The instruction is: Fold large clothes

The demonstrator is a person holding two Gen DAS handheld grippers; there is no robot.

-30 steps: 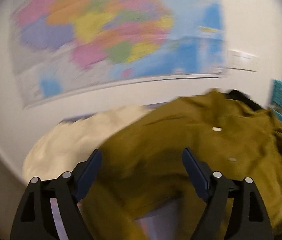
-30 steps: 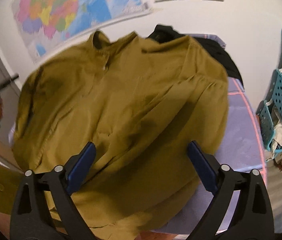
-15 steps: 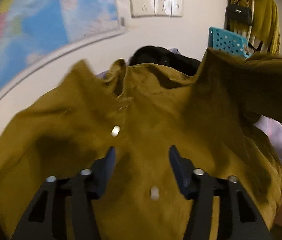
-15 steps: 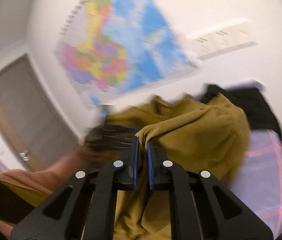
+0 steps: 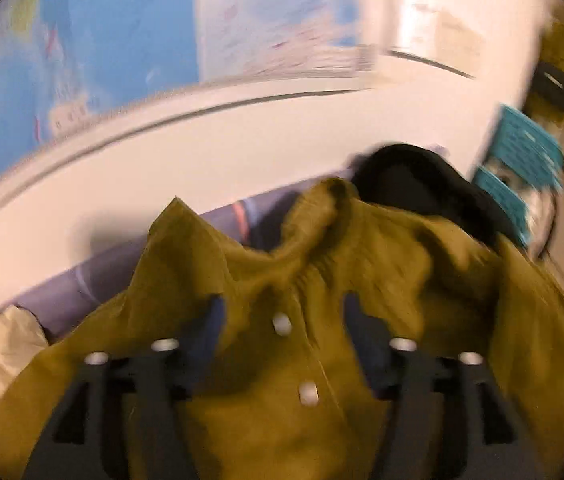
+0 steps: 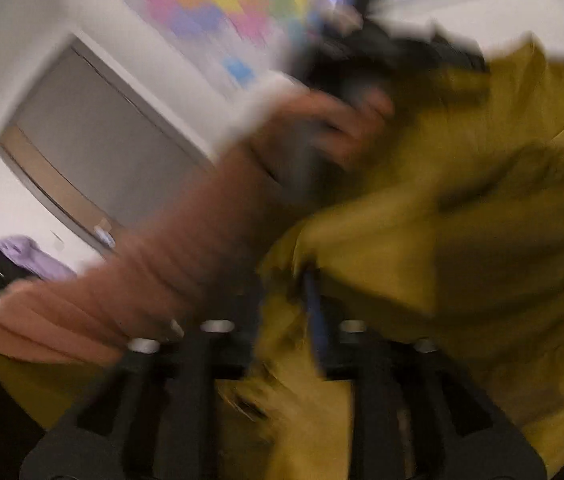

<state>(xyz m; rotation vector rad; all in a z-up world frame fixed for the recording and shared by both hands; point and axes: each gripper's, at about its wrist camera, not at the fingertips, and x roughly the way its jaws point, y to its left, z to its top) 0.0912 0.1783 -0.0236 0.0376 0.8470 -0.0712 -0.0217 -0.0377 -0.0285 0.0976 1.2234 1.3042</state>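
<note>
A white wall (image 5: pixel 282 132) is filling the far side of the room, with a large, mostly blue map (image 5: pixel 122 40) hanging on it and a blurred pale socket plate (image 5: pixel 421 28) sitting to the right of the map. At the far right, turquoise perforated baskets (image 5: pixel 521 152) are standing against the wall, and a lavender cover (image 5: pixel 62 292) is showing on the counter below it. In the right wrist view a grey door (image 6: pixel 94 132) in a pale frame is standing to the left of the coloured map (image 6: pixel 222 0), and a lilac cloth (image 6: pixel 30 256) is hanging at the far left.
</note>
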